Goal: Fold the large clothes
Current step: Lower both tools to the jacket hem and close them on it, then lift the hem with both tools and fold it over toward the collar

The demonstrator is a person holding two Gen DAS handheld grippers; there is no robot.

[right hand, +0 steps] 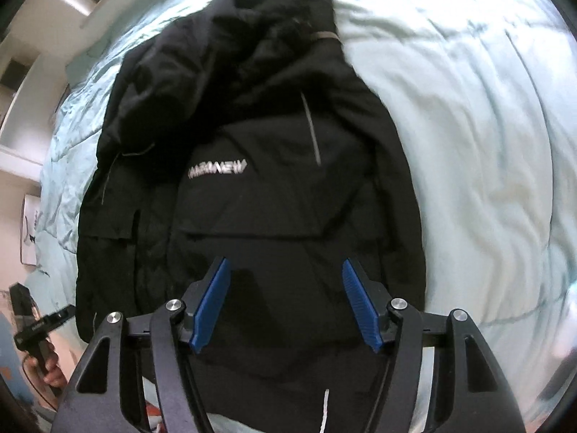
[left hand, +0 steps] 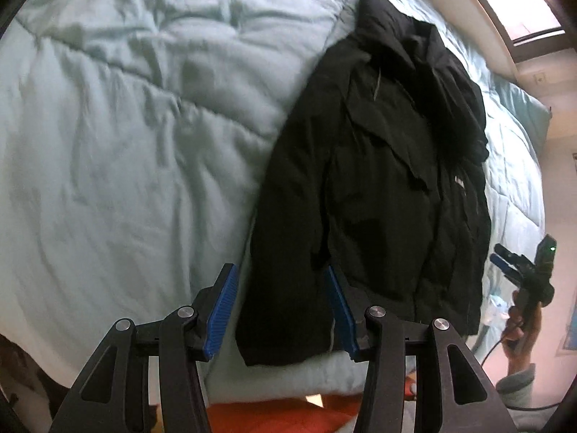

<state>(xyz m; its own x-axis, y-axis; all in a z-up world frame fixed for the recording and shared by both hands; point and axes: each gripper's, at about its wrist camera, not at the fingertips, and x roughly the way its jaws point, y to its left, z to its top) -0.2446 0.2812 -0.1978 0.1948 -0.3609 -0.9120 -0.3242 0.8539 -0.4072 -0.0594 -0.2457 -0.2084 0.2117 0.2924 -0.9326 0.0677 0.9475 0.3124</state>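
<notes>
The left hand-held gripper [left hand: 281, 288] hangs above the near edge of the bed, its two blue pads [left hand: 220, 312] spread roughly halfway apart with nothing clamped between them. Through the gap shows the lower left side of the black jacket [left hand: 378, 187] and a strip of the pale green comforter [left hand: 126, 144]; the pads are not pressing on the cloth.

The right hand-held gripper [right hand: 285, 281] points down over the jacket's lower front, just below a pocket flap. Its blue pads [right hand: 211, 305] stand somewhat wider apart than the left pair, released and empty, and no fabric is pinched between them.

There is one jacket [right hand: 259, 187]. It lies front up on the comforter [right hand: 468, 144], closer to one side of the bed than the middle, with the hood or collar bunched at the far end and the hem toward the near edge. A white logo [right hand: 217, 172] crosses the chest, and grey strips run along the seams.

Two hand-held grippers are in play, each held by one hand. In the left wrist view the right one [left hand: 505, 265] shows at the right border, gripped by a hand [left hand: 519, 328] with a grey cuff. In the right wrist view the left one shows only in part at the lower left, held by a hand [right hand: 52, 371].

One orange item [left hand: 288, 415] shows below the bed's near edge.
</notes>
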